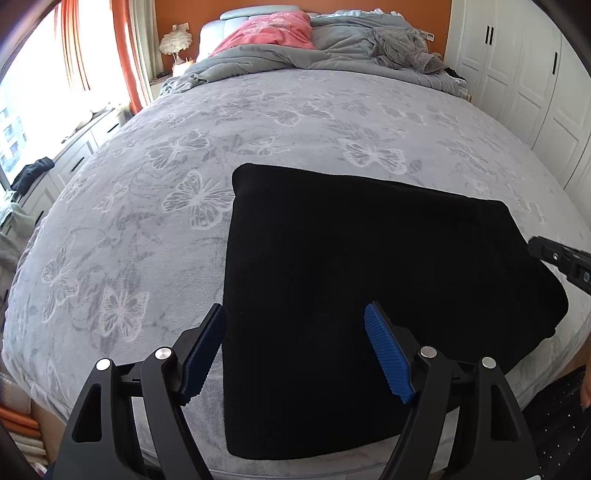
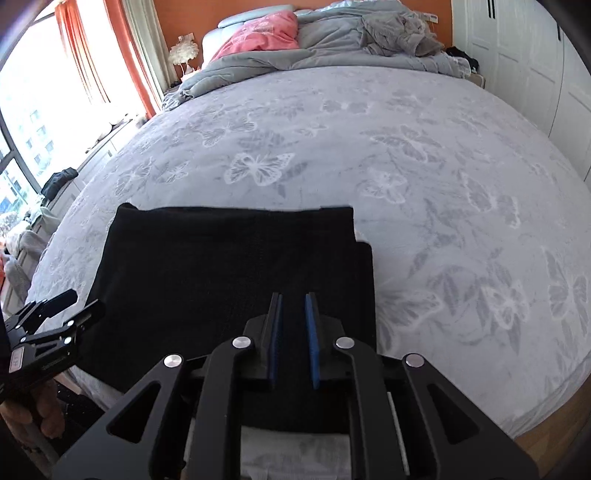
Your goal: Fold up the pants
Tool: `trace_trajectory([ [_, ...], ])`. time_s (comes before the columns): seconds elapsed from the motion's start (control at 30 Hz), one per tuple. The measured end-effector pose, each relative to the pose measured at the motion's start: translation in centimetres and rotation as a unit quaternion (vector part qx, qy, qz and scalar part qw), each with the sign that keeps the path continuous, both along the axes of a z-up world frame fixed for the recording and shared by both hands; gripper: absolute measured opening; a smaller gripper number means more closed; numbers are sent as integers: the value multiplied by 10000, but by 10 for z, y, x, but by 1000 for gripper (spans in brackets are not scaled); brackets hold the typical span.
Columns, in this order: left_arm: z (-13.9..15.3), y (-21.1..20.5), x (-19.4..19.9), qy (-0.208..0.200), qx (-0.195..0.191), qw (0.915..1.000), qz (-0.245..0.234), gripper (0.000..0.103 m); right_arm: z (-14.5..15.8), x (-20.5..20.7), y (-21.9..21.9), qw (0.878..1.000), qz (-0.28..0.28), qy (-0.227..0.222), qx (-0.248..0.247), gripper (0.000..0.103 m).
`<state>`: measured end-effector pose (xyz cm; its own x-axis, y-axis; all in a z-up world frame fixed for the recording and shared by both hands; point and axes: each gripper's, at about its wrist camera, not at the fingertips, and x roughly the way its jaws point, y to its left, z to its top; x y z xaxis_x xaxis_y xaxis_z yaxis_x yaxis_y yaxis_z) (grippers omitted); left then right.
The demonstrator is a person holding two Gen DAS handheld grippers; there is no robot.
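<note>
Although the fold looks nearly finished, the black pants (image 1: 369, 277) lie as a compact rectangle at the near edge of the bed (image 1: 147, 221), on its grey butterfly-print cover, with the rest of that cover bare around them. A crumpled grey duvet (image 1: 332, 48) and a pink pillow (image 1: 269, 33) sit well away at the headboard end.

From the left wrist view, the left gripper (image 1: 295, 354) hovers with its jaws spread wide, holding nothing; its blue pads (image 1: 388, 362) straddle the near-left part of the bundle, one finger over the cover just beside the left edge and the other over black cloth. From the right wrist view, the right gripper (image 2: 293, 339) has its jaws drawn narrow, with a slim gap between them and nothing visibly caught; it sits over the near-right part of the pants. I cannot tell whether it touches the cloth.

What matters for any coming move is that the bundle lies straight ahead of both tools, its long side running left to right across the bed, so each gripper is nearest its own end. In the right view, a lower layer sticks out past the top layer along the right edge, which suggests the right gripper is better placed to square it.
</note>
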<state>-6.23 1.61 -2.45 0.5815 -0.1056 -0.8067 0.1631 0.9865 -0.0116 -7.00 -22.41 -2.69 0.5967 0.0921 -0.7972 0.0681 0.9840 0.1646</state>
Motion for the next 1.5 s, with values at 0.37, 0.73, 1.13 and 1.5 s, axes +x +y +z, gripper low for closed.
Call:
trace_trajectory([
  [0.37, -16, 12, -11, 443, -661, 9968, 38, 86, -43, -34, -28, 9948, -405, 413, 835, 81],
  [0.73, -49, 65, 9, 1075, -1899, 9705, 1028, 87, -65, -16, -39, 9768, -495, 388, 2049, 56],
  [1.13, -18, 55, -35, 1214, -1934, 9734, 179, 41, -39, -63, -22, 9809, -180, 333, 1906, 37],
  [1.5, -48, 62, -9, 1296, -2074, 9644, 1005, 87, -64, -59, -30, 9749, -550, 274, 2141, 67],
])
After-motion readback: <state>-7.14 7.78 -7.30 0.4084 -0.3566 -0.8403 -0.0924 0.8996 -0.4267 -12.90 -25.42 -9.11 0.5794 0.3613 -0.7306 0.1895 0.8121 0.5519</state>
